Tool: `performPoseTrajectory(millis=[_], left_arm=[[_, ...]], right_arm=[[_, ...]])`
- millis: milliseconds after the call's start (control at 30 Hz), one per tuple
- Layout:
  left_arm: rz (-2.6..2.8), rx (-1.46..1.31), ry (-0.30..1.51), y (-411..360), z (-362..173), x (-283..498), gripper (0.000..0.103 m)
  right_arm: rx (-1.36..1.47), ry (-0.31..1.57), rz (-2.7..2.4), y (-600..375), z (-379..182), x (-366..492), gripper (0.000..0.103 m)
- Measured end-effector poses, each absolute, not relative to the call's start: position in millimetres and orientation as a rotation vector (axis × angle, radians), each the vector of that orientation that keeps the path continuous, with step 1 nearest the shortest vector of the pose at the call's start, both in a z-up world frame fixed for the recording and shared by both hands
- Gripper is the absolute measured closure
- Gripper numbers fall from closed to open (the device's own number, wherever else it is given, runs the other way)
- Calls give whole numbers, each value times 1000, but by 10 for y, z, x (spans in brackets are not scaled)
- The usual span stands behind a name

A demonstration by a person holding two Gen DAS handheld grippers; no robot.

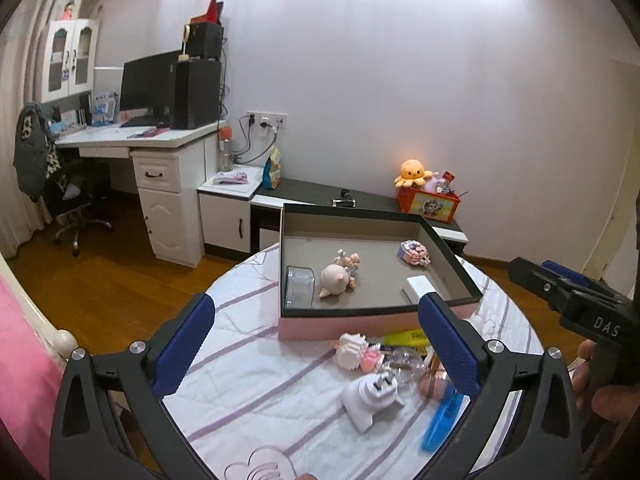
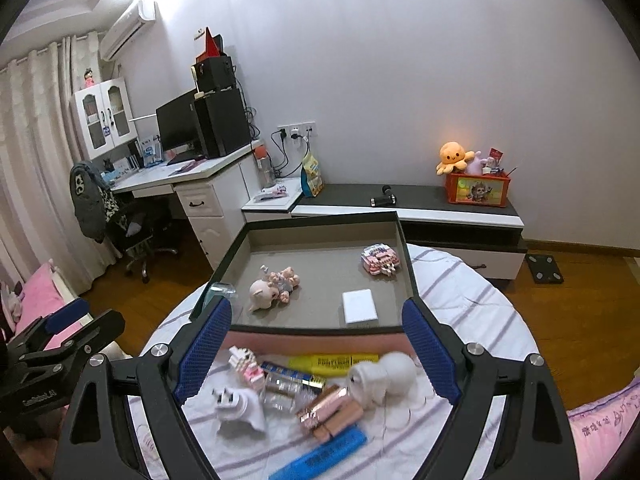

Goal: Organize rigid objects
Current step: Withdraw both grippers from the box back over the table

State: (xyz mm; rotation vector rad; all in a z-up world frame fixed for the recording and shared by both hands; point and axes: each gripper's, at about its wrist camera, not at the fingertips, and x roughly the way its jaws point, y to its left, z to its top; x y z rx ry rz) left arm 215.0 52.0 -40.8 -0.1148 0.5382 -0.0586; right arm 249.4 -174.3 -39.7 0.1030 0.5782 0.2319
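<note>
A shallow pink-walled box [image 1: 320, 326] [image 2: 320, 340] with a dark rim stands on the round striped table. Inside lie a pig figure [image 1: 334, 278] [image 2: 262, 290], a pink block model [image 1: 414, 252] [image 2: 380, 260], a white flat box [image 1: 418, 286] [image 2: 359, 306] and a clear case [image 1: 300, 286]. In front of it is a pile: a white plug adapter [image 1: 372, 398] [image 2: 240, 406], a block figure [image 2: 246, 366], a yellow highlighter [image 2: 336, 362], a rose-gold tube [image 2: 324, 406], a blue bar [image 2: 320, 458] and a white rounded toy [image 2: 384, 376]. My left gripper [image 1: 316, 308] and right gripper [image 2: 316, 312] hover over the pile, both open and holding nothing.
Each gripper shows at the edge of the other's view: the right gripper [image 1: 536, 268], the left gripper [image 2: 92, 316]. Behind the table are a low dark-topped cabinet [image 2: 420, 194], an orange toy bin [image 2: 478, 190], a white desk [image 1: 160, 140] and a pink bed edge [image 1: 24, 380].
</note>
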Motion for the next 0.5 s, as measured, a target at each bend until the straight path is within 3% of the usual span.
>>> performPoseTrajectory(millis=[67, 133, 500], left_arm=[[-47, -101, 542, 488, -418, 2070, 0], [-42, -99, 551, 483, -433, 2000, 0], [-41, -95, 536, 393, -386, 1639, 0]], right_arm=[[108, 584, 227, -1775, -435, 2394, 13], [119, 591, 220, -1810, -482, 2308, 0], [137, 607, 227, -1857, -604, 1912, 0]])
